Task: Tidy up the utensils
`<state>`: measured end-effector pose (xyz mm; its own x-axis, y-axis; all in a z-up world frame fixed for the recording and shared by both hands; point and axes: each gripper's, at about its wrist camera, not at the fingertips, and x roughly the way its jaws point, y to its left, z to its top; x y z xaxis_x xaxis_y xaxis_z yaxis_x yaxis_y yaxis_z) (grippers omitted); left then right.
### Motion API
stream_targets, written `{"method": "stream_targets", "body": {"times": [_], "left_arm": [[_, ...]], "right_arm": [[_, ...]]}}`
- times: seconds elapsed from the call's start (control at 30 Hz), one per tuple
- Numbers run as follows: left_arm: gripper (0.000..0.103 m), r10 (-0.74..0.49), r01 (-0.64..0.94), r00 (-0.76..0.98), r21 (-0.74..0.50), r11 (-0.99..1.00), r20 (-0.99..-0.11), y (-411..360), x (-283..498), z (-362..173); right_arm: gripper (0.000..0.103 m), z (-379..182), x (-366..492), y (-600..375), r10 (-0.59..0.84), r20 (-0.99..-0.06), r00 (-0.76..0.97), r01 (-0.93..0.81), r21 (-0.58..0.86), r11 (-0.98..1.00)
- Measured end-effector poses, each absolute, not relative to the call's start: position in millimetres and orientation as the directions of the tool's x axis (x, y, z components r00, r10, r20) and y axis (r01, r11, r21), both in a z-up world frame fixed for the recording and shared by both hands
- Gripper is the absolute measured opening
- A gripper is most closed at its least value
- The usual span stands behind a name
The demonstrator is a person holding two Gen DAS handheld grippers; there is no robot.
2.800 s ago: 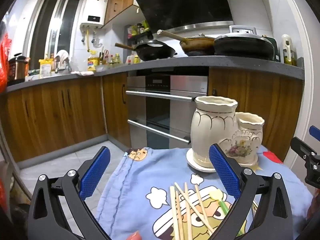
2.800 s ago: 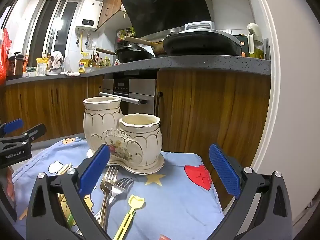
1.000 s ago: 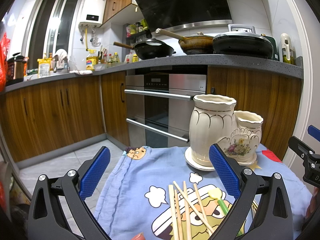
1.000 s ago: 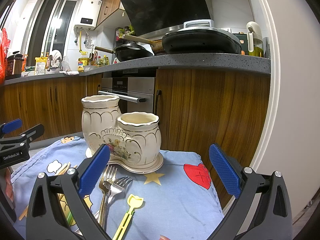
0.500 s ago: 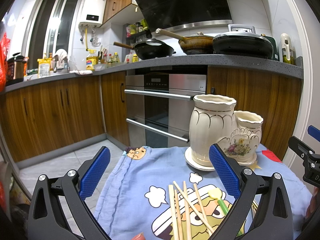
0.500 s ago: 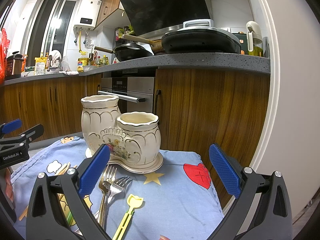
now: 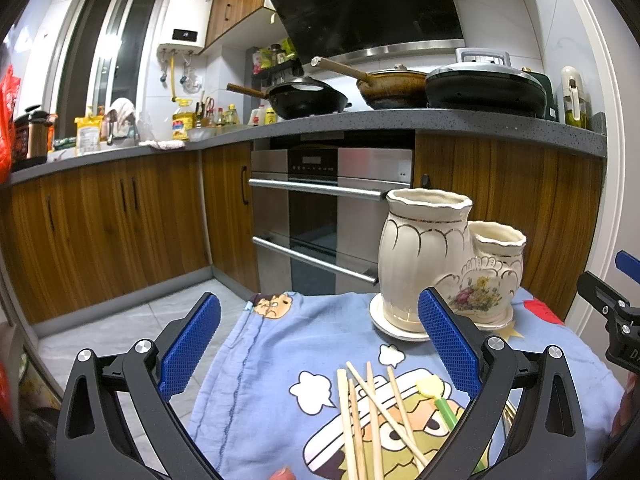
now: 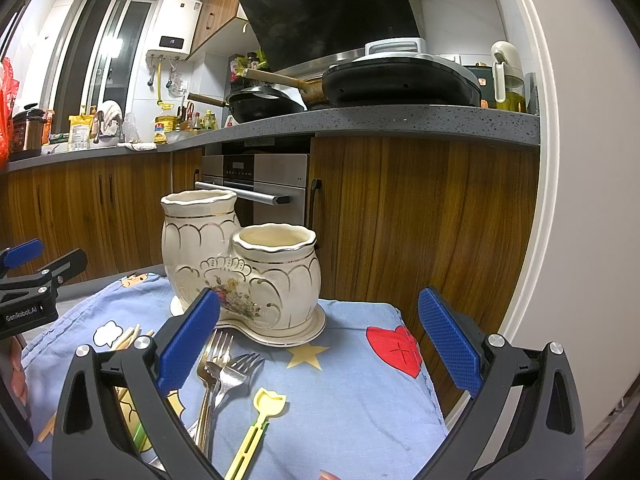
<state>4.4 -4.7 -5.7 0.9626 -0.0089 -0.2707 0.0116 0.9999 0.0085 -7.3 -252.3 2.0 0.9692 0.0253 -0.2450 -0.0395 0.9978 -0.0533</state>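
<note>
A cream ceramic holder (image 7: pixel 424 256) (image 8: pixel 240 272) with a tall pot and a short pot stands on its saucer at the far side of a blue cartoon cloth (image 7: pixel 280 344) (image 8: pixel 360 380). Several wooden chopsticks (image 7: pixel 372 412) (image 8: pixel 126 338) lie on the cloth, with a yellow-headed green pick (image 7: pixel 438 396) beside them. Metal forks (image 8: pixel 218 368) and a yellow plastic pick (image 8: pixel 260 420) lie in front of the holder. My left gripper (image 7: pixel 318 342) hangs open above the chopsticks, holding nothing. My right gripper (image 8: pixel 318 342) is open over the forks and the pick, also with nothing in it.
Behind the small cloth-covered table run wooden kitchen cabinets (image 7: pixel 120 224) and a steel oven (image 7: pixel 320 208). Pans (image 7: pixel 304 100) sit on the grey counter (image 8: pixel 400 120). A white wall (image 8: pixel 580 200) stands close on the right. Tiled floor (image 7: pixel 132 324) lies left of the table.
Both grippers stay open and nearly still. The views have drifted only slightly over the last seconds; nothing on the cloth has moved.
</note>
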Motion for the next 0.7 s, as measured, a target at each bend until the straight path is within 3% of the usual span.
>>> {"method": "stream_targets", "body": {"times": [0.47, 0.7], "left_arm": [[0.098, -0.021, 0.015, 0.973, -0.028, 0.999, -0.232, 12.1, -6.4, 0.4], [0.098, -0.039, 0.077, 0.913, 0.079, 0.994, -0.406, 15.0, 10.3, -5.8]], "right_arm": [[0.098, 1.7, -11.8, -261.0, 0.039, -0.241, 0.97, -0.045, -0.017, 0.999], [0.098, 0.7, 1.6, -258.3, 0.1, -0.378, 0.92, -0.116, -0.02, 0.993]]}}
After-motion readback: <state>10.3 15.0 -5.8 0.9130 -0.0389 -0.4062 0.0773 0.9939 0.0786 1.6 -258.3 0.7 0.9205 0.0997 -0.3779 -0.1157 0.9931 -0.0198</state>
